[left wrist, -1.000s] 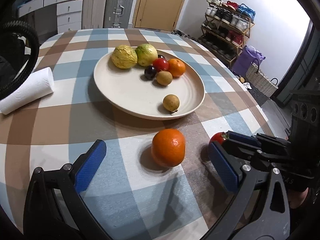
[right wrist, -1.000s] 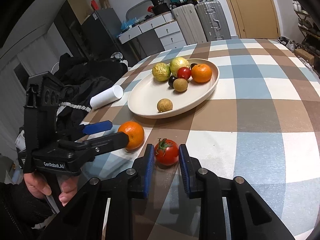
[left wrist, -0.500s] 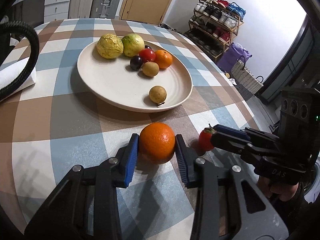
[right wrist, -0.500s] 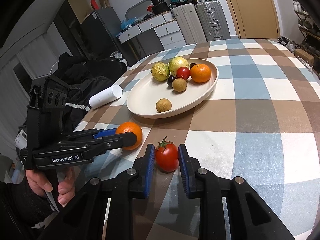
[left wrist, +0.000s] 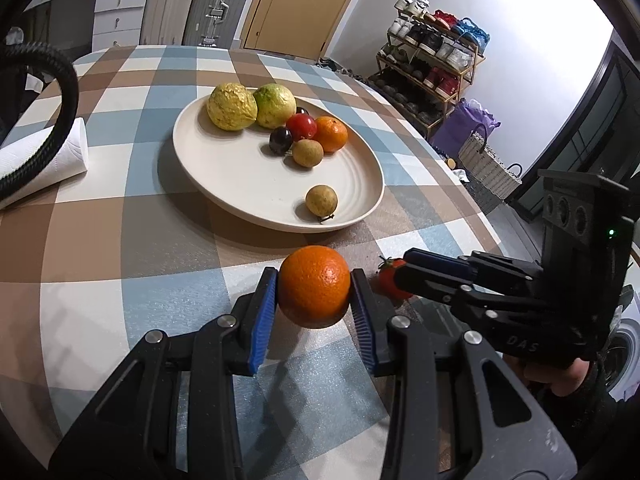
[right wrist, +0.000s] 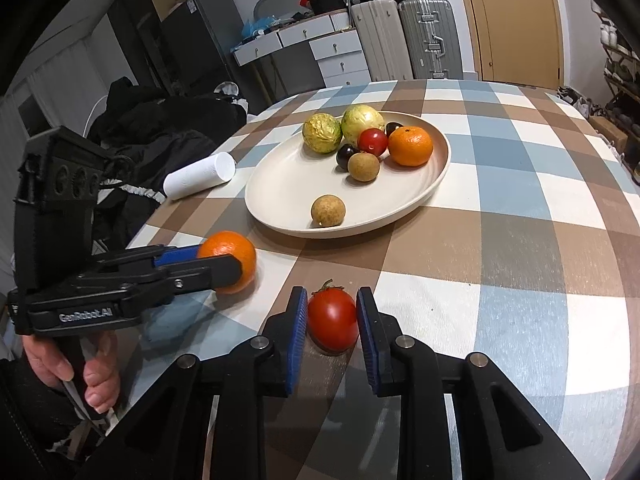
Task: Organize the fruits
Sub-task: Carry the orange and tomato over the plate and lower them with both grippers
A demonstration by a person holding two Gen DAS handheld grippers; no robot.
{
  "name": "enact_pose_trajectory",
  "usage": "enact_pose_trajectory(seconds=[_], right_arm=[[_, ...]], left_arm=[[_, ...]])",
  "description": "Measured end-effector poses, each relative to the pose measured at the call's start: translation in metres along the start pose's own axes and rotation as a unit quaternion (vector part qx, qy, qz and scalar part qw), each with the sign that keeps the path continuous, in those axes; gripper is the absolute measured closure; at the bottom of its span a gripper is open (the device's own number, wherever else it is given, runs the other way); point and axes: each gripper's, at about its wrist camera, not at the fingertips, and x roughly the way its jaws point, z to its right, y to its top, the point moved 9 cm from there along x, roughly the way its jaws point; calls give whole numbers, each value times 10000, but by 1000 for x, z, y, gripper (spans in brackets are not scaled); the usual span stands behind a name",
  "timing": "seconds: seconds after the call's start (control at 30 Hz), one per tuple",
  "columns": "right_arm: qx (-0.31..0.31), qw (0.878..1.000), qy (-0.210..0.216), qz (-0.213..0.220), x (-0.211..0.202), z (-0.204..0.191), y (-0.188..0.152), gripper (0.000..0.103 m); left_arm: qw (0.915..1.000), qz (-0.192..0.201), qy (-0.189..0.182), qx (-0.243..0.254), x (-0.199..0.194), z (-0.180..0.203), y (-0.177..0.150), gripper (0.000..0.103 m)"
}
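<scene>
Left claw is clamped on the orange, right claw pinching the tomato. Plate sits dead ahead of both, orange side a bit nearer.

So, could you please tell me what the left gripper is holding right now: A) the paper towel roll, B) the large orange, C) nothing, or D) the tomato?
B: in the left wrist view the left gripper has its blue pads pressed against both sides of the large orange, while the tomato sits between the right gripper's pads.
</scene>
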Motion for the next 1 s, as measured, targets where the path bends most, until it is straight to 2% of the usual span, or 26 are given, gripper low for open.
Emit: enact_pose_trajectory(seconds=[0.2, 0.3, 0.57, 1.0], right_arm=[[-39, 10000, -28, -76, 6, 0, 1, 77], [-18, 9995, 51, -323, 16, -3, -4, 75], [-52, 9999, -40, -81, 11, -3, 3, 75], [-266, 9988, 128, 394, 3, -6, 72, 75]], left_arm=[[9999, 98, -27, -21, -8, -4, 5, 70], [9999, 155, -33, -34, -12, -6, 9, 70], [9996, 269, -64, -34, -20, -11, 19, 70], [9988, 477, 82, -59, -16, -30, 73, 70]])
